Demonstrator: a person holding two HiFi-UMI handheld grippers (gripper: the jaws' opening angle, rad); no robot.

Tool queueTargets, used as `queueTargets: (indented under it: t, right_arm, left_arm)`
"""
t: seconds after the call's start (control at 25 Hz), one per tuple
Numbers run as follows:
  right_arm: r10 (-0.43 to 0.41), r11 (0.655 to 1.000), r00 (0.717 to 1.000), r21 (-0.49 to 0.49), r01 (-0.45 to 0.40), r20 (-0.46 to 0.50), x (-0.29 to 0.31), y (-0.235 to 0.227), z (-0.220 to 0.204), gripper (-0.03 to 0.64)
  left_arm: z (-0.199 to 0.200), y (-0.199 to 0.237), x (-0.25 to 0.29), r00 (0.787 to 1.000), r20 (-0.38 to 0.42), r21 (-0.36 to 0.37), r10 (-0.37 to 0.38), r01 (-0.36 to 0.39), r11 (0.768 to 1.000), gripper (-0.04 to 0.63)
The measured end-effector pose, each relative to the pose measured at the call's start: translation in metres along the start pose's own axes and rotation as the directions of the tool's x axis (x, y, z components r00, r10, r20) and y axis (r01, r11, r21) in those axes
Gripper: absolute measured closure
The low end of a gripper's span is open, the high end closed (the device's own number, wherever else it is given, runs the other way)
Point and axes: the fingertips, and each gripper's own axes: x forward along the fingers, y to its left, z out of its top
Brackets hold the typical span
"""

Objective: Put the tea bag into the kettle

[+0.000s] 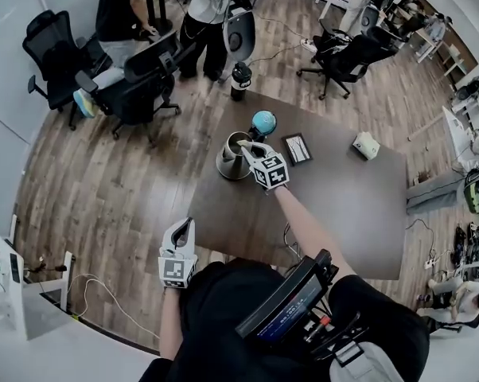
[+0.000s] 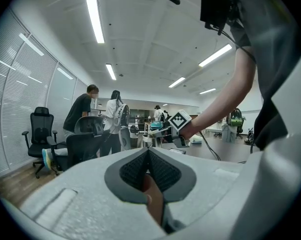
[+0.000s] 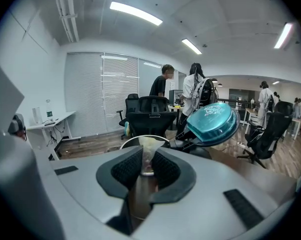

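A steel kettle (image 1: 233,157) stands on the dark table (image 1: 343,205), its teal lid (image 1: 263,121) hinged open. My right gripper (image 1: 247,147) hovers at the kettle's open mouth. In the right gripper view its jaws (image 3: 147,166) are shut on a pale tea bag (image 3: 146,149), with the kettle rim (image 3: 128,140) just beyond and the lid (image 3: 213,123) to the right. My left gripper (image 1: 182,228) hangs low off the table's near left corner, away from the kettle. Its pads (image 2: 160,171) meet with nothing between them.
A black tray (image 1: 297,148) lies right of the kettle and a small white object (image 1: 366,145) further right. A black tumbler (image 1: 240,81) stands beyond the table's far edge. Office chairs (image 1: 140,86) and people stand around on the wood floor.
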Motion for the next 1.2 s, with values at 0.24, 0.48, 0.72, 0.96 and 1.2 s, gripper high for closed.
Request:
queueTargets:
  t: [0.24, 0.48, 0.72, 0.96, 1.2]
  right_arm:
    - [-0.010, 1.000, 1.000, 0.000, 0.010, 0.005, 0.005, 0.000, -0.001, 0.560]
    - [-0.018, 1.000, 0.999, -0.001, 0.018, -0.037, 0.007, -0.001, -0.001, 0.560]
    - [-0.010, 1.000, 0.999, -0.004, 0.009, -0.053, 0.011, 0.003, 0.002, 0.560]
    - [-0.004, 1.000, 0.999, -0.002, 0.004, -0.044, 0.010, 0.000, 0.002, 0.560]
    - [0.008, 1.000, 0.999, -0.001, -0.008, -0.036, 0.006, 0.002, -0.001, 0.560]
  left_arm:
    - [0.000, 0.007, -0.001, 1.000, 0.010, -0.016, 0.018, -0.018, 1.000, 0.594]
    - [-0.005, 0.007, -0.001, 1.000, -0.007, -0.023, 0.012, -0.012, 1.000, 0.594]
    - [-0.004, 0.010, -0.001, 1.000, -0.012, -0.023, 0.006, -0.006, 1.000, 0.594]
    - [-0.004, 0.007, 0.002, 1.000, -0.019, -0.023, 0.004, -0.005, 1.000, 0.594]
    - [-0.008, 0.004, 0.002, 1.000, -0.025, -0.017, -0.002, 0.002, 1.000, 0.594]
